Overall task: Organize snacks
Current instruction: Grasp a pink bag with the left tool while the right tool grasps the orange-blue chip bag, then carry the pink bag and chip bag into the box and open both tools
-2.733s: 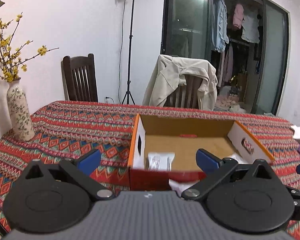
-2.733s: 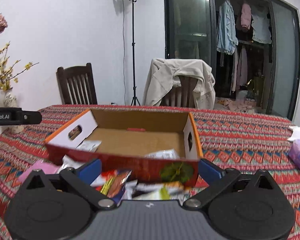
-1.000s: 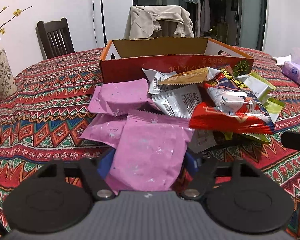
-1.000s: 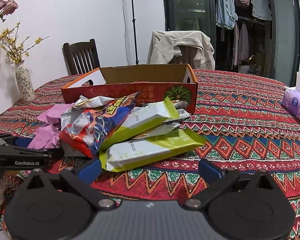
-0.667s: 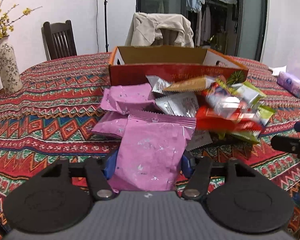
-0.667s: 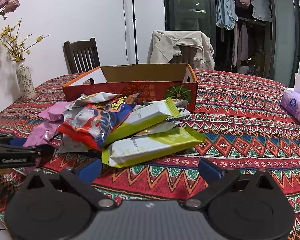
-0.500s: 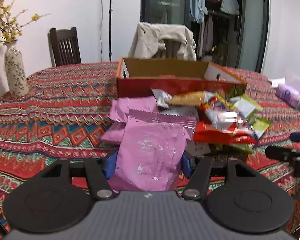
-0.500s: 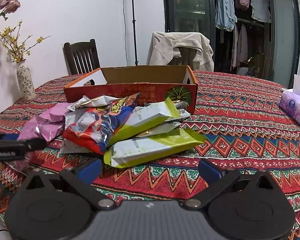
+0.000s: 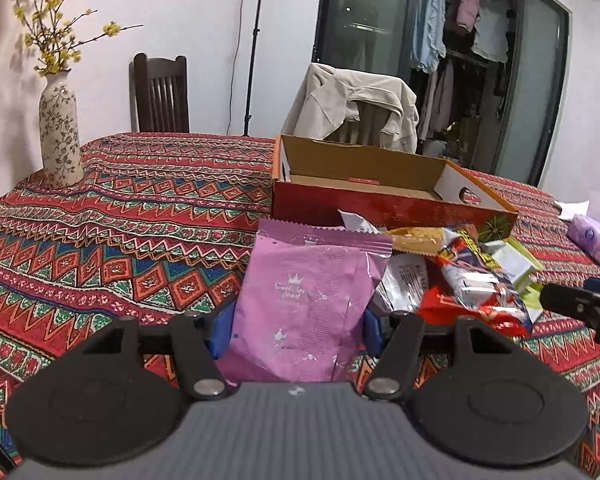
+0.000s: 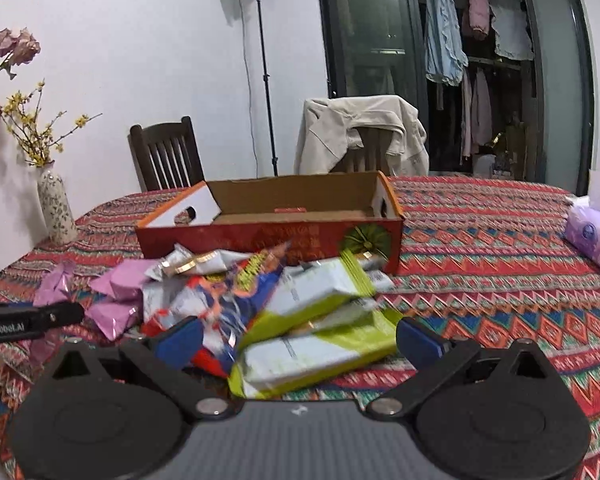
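Since a second ago, the pink packet (image 9: 304,304) has been lifted clear of the snack pile (image 10: 260,300), and the left gripper (image 9: 296,326) fingers (image 9: 216,330) have been drawn closer onto it. It is now held upright between those blue fingers, pinched at both sides. Beyond it at 12 o'clock, the red box (image 9: 380,204) is seen standing open on the patterned desk (image 9: 100,220). From the right view, the right gripper (image 10: 300,340) fingers are spread wide, with green packets (image 10: 320,344) lying between them, ungripped.
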A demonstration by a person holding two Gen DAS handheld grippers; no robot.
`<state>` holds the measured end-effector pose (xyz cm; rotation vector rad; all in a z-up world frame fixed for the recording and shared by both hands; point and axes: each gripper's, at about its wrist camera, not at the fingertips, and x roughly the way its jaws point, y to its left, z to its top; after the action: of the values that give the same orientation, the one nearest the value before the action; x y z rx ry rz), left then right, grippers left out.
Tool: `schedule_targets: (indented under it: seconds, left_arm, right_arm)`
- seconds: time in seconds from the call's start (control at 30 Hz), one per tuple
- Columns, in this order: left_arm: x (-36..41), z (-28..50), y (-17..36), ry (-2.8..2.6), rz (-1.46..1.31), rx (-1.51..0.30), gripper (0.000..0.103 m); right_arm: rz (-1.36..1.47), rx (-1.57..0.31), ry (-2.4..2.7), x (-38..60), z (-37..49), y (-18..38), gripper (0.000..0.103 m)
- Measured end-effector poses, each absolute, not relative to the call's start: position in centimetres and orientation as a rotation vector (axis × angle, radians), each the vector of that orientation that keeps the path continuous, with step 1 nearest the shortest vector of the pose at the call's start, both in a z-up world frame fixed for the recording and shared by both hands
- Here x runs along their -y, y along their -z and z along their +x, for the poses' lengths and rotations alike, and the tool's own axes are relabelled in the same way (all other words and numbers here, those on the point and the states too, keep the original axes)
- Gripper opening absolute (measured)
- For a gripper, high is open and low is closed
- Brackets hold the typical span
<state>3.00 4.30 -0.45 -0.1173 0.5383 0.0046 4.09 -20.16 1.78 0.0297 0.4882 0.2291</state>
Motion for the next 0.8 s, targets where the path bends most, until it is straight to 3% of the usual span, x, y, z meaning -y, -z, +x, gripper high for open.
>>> schedule_targets:
  seconds: [0.13, 0.33, 0.53, 0.6, 0.67, 0.7, 0.8]
  left_arm:
    - [-4.9, 3.2, 0.4, -0.018, -0.138, -0.530, 0.062]
    - [-5.8, 3.4, 0.8, -0.030, -0.158, -0.538, 0.062]
    - [-6.4, 3.5, 1.0, -0.022, -0.169, -0.534, 0.062]
    - [-6.4, 3.6, 1.1, -0.019, -0.171, -0.537, 0.062]
    - [-6.4, 3.6, 1.1, -0.013, -0.173, -0.537, 0.062]
    - [-6.3, 3.6, 1.1, -0.010, -0.173, -0.536, 0.062]
    - [-6.3, 3.6, 1.0, -0.008, -0.174, -0.534, 0.062]
  right_arm:
    - [0.003, -0.480, -0.248, 17.6, 5.6, -2.3, 0.099]
    - [-0.064, -0.518, -0.228, 13.5, 8.4, -1.2, 0.085]
    - [-0.111, -0.573, -0.216, 12.3, 9.2, 0.6, 0.082]
    - [-0.114, -0.575, -0.225, 12.4, 9.0, 0.7, 0.059]
    - [-0.129, -0.572, -0.228, 12.6, 8.5, 0.5, 0.056]
    - [-0.139, -0.566, -0.228, 12.8, 8.3, 0.4, 0.048]
    - [-0.160, -0.536, -0.219, 13.4, 7.5, 0.0, 0.046]
